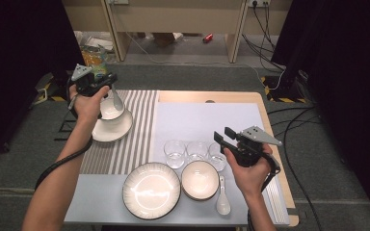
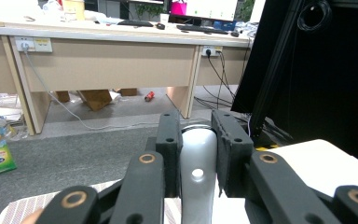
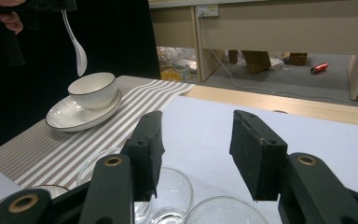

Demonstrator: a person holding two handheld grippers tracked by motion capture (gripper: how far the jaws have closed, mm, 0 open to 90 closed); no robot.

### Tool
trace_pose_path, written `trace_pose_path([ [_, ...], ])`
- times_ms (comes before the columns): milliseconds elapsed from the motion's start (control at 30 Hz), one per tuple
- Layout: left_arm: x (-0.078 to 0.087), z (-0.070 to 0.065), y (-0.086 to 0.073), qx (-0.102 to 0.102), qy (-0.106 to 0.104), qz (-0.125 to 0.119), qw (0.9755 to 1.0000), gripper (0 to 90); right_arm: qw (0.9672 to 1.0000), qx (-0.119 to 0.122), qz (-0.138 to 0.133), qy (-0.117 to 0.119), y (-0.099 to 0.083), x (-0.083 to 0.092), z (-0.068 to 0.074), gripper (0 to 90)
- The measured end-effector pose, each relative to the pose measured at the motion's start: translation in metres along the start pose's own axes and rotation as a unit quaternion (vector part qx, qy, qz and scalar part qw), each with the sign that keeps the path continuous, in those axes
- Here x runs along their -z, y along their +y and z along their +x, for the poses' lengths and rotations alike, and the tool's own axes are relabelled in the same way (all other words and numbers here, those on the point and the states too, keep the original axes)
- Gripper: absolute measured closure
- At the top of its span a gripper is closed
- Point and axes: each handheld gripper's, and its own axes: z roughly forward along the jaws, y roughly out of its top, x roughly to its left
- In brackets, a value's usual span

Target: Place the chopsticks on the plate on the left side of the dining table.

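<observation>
My left gripper [image 1: 110,83] is shut on the handle of a white spoon [image 1: 117,102]. The spoon hangs bowl-down just above a small white bowl [image 1: 111,111] that sits on a saucer plate [image 1: 112,130] on the striped placemat [image 1: 135,139]. In the left gripper view the spoon handle [image 2: 197,161] is pinched between the black pads. The right gripper view shows the hanging spoon [image 3: 78,51] over the bowl [image 3: 93,88]. My right gripper [image 1: 224,135] stands open above three clear glasses [image 1: 174,153], with nothing between its fingers [image 3: 149,149].
A large dark-rimmed plate [image 1: 151,190], a second bowl [image 1: 200,179] and another white spoon [image 1: 222,198] lie at the table's near edge. A pale mat [image 1: 207,120] covers the right half. Desk legs, cables and a snack bag [image 1: 95,57] are on the floor beyond.
</observation>
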Motion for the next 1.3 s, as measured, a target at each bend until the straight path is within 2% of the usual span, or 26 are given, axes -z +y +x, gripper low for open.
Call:
trace_pose_path([
  [1000,-0.01,0.017,-0.007,-0.004,0.027,0.008,0.9996,73.2,1.0,0.001,0.001,0.001,0.0,0.0,0.001,53.5],
  [1133,-0.01,0.018,-0.008,-0.006,0.03,0.009,0.9995,73.2,1.0,-0.006,0.005,0.002,0.0,-0.001,0.002,53.5],
  [1300,-0.011,0.02,-0.009,-0.004,0.033,0.01,0.9994,73.2,1.0,0.0,0.002,0.002,0.0,0.0,0.001,53.5],
])
